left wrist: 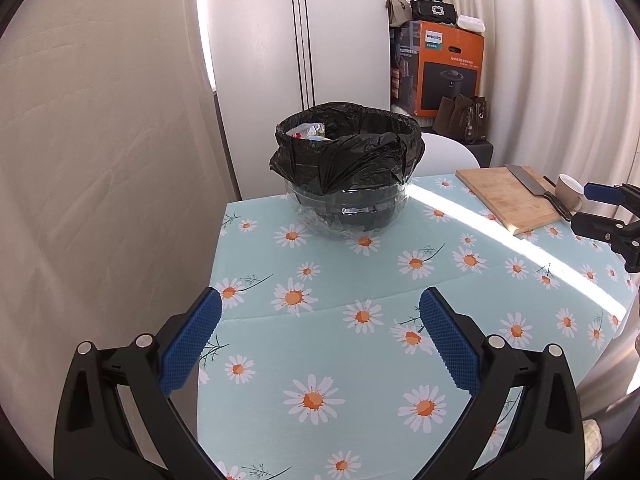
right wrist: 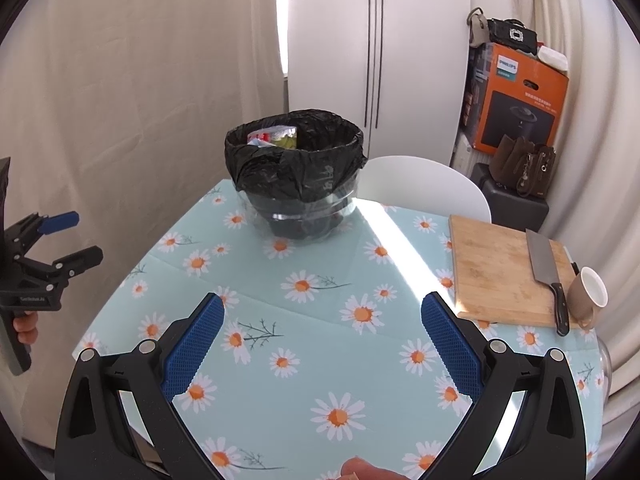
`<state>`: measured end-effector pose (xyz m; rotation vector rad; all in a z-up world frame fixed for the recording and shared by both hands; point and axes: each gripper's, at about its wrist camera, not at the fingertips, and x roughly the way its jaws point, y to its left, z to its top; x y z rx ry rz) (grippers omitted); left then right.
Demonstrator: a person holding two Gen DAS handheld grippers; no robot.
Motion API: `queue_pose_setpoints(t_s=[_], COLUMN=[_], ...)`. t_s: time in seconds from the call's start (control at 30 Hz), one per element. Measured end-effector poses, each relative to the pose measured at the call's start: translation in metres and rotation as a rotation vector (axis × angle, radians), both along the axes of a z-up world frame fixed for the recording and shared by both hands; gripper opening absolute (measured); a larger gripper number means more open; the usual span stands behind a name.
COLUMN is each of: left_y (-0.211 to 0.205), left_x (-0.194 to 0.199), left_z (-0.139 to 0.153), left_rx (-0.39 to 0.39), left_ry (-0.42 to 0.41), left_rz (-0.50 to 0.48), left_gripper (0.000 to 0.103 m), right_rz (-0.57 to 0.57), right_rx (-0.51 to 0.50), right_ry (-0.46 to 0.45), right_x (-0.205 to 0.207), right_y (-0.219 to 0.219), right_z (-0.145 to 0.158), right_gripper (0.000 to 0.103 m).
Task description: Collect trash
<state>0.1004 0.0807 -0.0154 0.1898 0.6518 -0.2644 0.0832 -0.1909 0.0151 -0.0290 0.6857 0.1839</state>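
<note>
The round tabletop under a pale blue daisy-print cloth is carrying everything, its near edge running out of both views. A band of sunlight is crossing it diagonally.

The clear plastic bin lined with a black trash bag is standing upright near the far edge of the tabletop, its mouth opening upward and the bag's rim folding over the outside. The right wrist view is looking deeper into the mouth, showing crumpled red, white and yellow-green wrappers; the left wrist view is catching only a sliver of them, and what they are is hard to make out.

The rectangular bamboo cutting board is lying at the right edge, its long axis running toward the far edge. On it a steel cleaver with a black handle is lying blade away, handle toward the near edge. A beige mug is sitting just beside the handle, tipping sideways.

The left tongs are hanging released and empty over the near left part of the tabletop; the right tongs are likewise spread wide, gripping nothing. Each view is catching the other tongs at its side margin, partly cut off. Only the right view is showing fingers around the left handle.
</note>
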Motion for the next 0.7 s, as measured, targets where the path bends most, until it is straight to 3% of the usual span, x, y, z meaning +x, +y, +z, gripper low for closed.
queue_pose_setpoints(t_s=[0.7], left_y=[-0.012], left_x=[-0.002], left_z=[0.005], left_rx=[-0.01], left_ry=[0.0], left_rz=[-0.012], left_gripper=[0.097], right_rz=[0.01], right_rx=[0.024], right_ry=[0.001], right_x=[0.003], right_y=[-0.009], right_z=[-0.001], right_gripper=[0.095])
